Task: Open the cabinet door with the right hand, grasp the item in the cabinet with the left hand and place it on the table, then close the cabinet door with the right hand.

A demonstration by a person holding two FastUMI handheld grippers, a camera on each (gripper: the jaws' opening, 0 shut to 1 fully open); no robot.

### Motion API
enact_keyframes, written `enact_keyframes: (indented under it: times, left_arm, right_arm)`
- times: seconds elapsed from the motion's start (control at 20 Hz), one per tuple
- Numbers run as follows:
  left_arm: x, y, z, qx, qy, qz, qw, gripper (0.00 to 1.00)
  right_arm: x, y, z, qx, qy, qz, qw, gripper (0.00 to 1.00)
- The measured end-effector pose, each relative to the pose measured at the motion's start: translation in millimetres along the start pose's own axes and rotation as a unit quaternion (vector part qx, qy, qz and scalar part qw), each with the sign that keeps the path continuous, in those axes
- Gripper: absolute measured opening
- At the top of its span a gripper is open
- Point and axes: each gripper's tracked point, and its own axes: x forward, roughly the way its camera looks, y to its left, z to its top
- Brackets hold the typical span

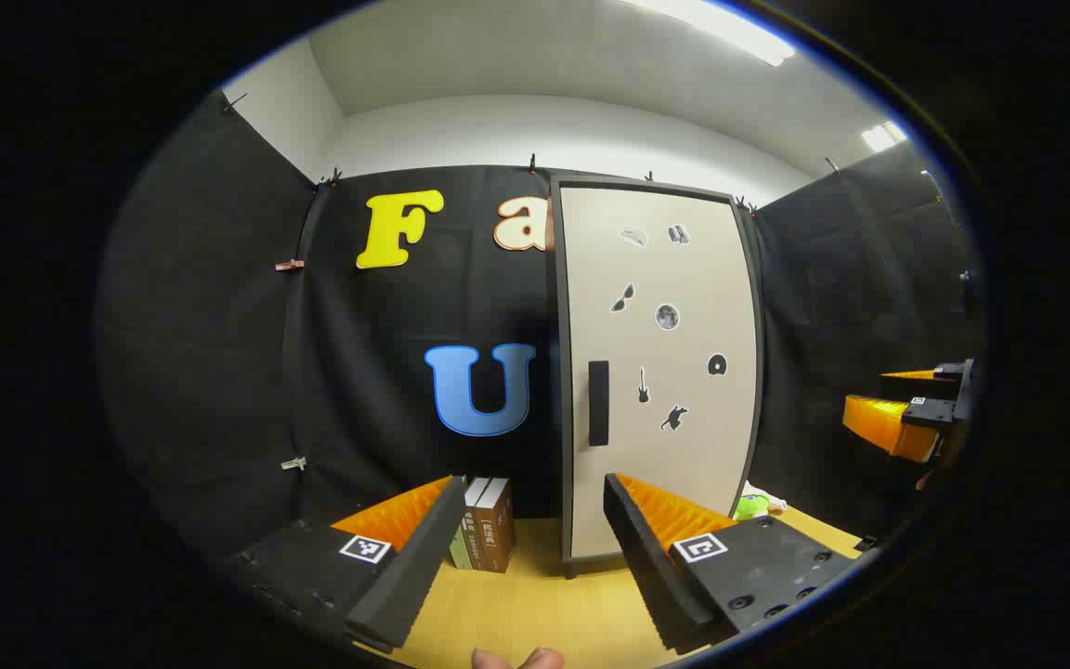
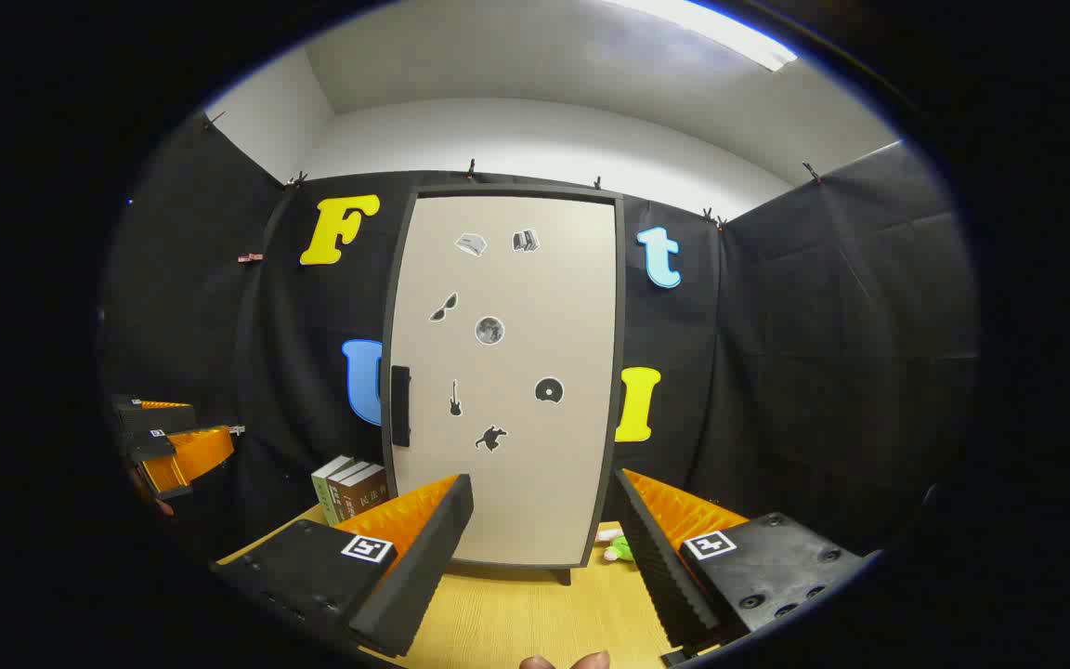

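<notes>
A beige cabinet [image 1: 660,372] with a dark frame stands on the wooden table, its door [image 2: 507,372] shut and dotted with small stickers. A black handle [image 1: 598,402] runs upright along the door's left edge, seen too as the handle [image 2: 399,406] in the right gripper view. My left gripper [image 1: 535,530] is open, held back from the cabinet and aimed near the handle. My right gripper [image 2: 544,530] is open too, facing the door's lower middle. Each view catches the other gripper off at its side: right gripper [image 1: 911,413], left gripper [image 2: 173,446]. The cabinet's inside is hidden.
Three books [image 1: 484,534] stand upright left of the cabinet. A small green and white toy [image 2: 616,546] lies by the cabinet's right foot. The wooden table [image 1: 535,604] stretches between me and the cabinet. Black cloth walls close the booth.
</notes>
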Motion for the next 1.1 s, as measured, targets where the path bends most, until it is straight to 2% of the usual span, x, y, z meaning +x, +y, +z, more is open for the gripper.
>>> enact_keyframes:
  times: [0.1, 1.1]
  left_arm:
    - [-0.6, 1.0, 0.5, 0.0, 0.0, 0.0, 1.0, 0.95]
    - [-0.1, 9.2, 0.5, 0.006, -0.001, 0.004, 1.0, 0.95]
  right_arm:
    - [-0.3, 1.4, 1.4, 0.002, -0.001, 0.002, 1.0, 0.98]
    - [1.1, 7.0, -0.8, 0.002, 0.005, -0.004, 1.0, 0.98]
